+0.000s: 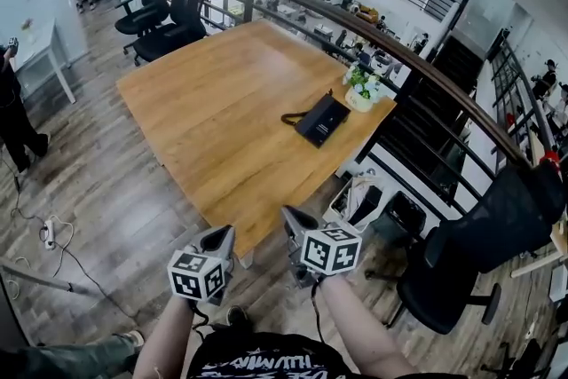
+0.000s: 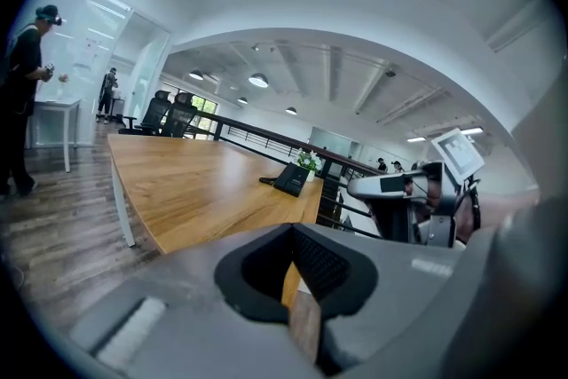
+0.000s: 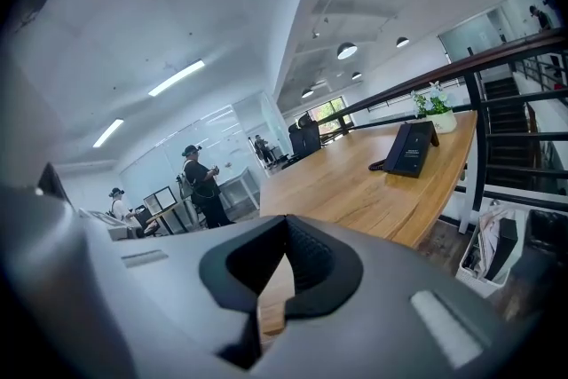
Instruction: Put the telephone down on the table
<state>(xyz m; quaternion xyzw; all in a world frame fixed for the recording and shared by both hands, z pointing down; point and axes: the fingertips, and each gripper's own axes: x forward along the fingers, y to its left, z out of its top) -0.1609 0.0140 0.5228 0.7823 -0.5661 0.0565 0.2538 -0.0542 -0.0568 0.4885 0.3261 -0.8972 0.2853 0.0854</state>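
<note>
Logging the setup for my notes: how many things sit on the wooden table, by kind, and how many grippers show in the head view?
Telephone: 1
Potted plant: 1
Grippers: 2, the left gripper and the right gripper
Total: 4

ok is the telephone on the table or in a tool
On the table: the telephone sits near its edge, beside the plant pot. The left tool and right tool are shut, empty, short of it.
</note>
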